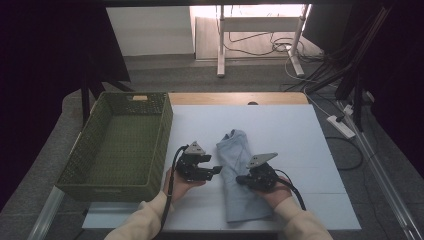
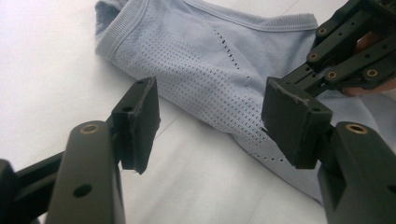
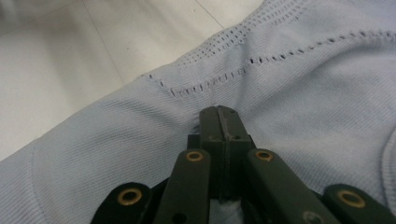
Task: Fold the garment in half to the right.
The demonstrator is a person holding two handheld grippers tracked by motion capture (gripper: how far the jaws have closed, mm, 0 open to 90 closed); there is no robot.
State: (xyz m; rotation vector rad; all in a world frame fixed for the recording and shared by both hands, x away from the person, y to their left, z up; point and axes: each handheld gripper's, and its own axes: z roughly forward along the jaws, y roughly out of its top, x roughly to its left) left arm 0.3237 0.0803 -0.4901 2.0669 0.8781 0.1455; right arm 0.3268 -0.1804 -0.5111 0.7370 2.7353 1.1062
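A light blue knit garment (image 1: 235, 145) lies folded into a long strip on the white table (image 1: 295, 135). My left gripper (image 1: 216, 170) hovers just left of the strip, pointing at it. In the left gripper view its jaws (image 2: 210, 121) stand open with nothing between them, the perforated garment (image 2: 205, 60) beyond. My right gripper (image 1: 241, 179) sits on the strip's middle. Its jaws (image 3: 223, 116) are shut tight, tips down on the garment (image 3: 303, 93). No cloth shows between the pads.
An empty green woven basket (image 1: 107, 192) stands at the table's left, close to my left hand. A bare wooden strip (image 1: 235, 98) runs along the table's far edge. Cables and a power strip (image 1: 341, 126) lie on the floor to the right.
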